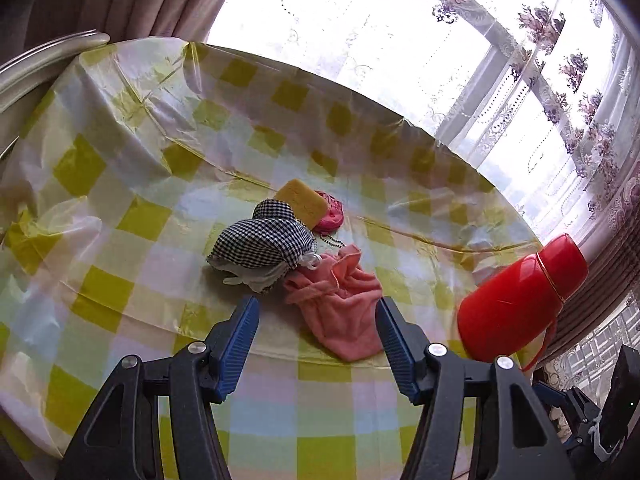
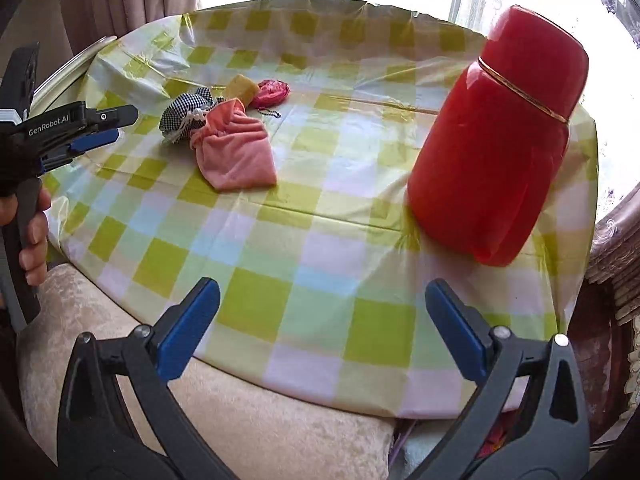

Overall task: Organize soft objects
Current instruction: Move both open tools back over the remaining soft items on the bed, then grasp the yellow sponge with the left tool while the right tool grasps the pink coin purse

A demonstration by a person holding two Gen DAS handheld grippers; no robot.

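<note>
Though crumpled, pink towel (image 1: pixel 340 308) lengthwise toward left tool (image 1: pixel 316 320).

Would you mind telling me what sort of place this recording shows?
Probably a home dining or living room: a round table under a green-checked plastic tablecloth, a red vacuum flask, and flowered lace curtains at a bright window.

Pink towel (image 1: pixel 340 312); black-and-white checked cloth (image 1: pixel 260 240); yellow sponge (image 1: pixel 302 202); hot-pink pouch (image 1: pixel 332 212); red flask (image 2: pixel 496 152); tablecloth (image 2: pixel 320 240) checked green, white, pale blue; blue pads (image 2: pixel 188 328) on black grippers.
</note>
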